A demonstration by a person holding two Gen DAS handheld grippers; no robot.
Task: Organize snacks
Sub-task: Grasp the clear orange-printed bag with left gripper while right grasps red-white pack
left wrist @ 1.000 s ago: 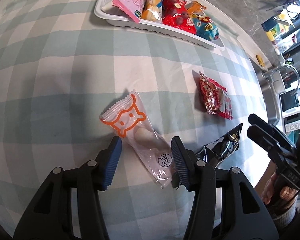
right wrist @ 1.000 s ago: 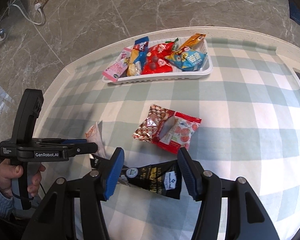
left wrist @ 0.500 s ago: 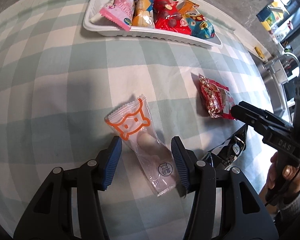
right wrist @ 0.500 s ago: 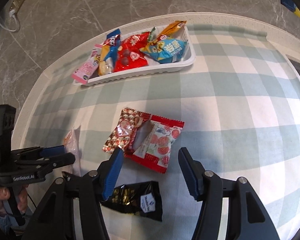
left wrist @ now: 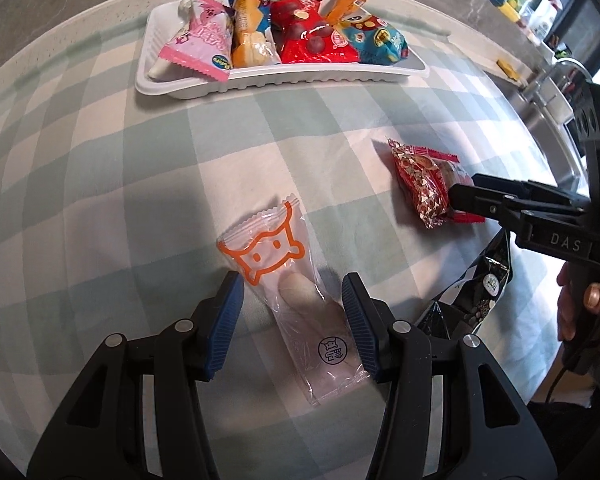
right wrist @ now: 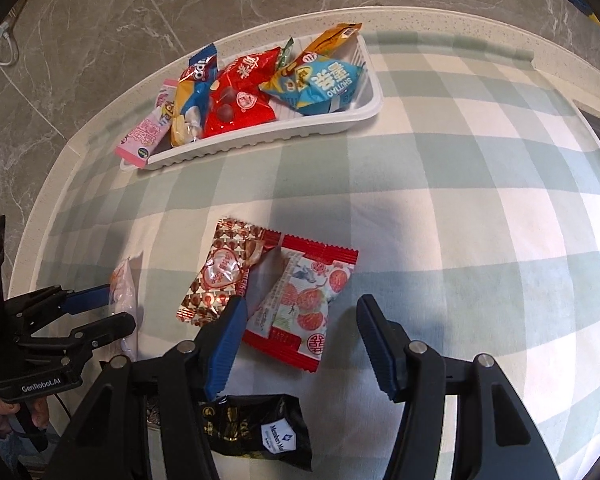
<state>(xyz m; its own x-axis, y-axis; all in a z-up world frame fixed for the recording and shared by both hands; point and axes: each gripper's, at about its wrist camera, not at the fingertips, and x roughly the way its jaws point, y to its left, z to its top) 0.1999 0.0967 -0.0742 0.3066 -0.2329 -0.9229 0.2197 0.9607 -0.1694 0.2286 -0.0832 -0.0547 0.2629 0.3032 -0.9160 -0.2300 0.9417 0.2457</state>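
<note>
A clear packet with an orange cat face lies flat on the checked cloth between the fingers of my left gripper, which is open; the pads stand beside it without pressing. My right gripper is open above a red packet with peaches, which overlaps a red-brown heart packet. A black packet lies under the right gripper's body. In the left wrist view the right gripper reaches in from the right over the red packets. The white tray at the far side holds several snack bags.
The left gripper shows at the left edge of the right wrist view, beside the clear packet. The white tray sits near the table's far rim, with marble floor beyond. A counter with a sink lies to the right.
My right gripper has moved forward and down, from straddling the black packet to straddling the red peach packet. My left gripper rolled a little while staying around the clear packet.
</note>
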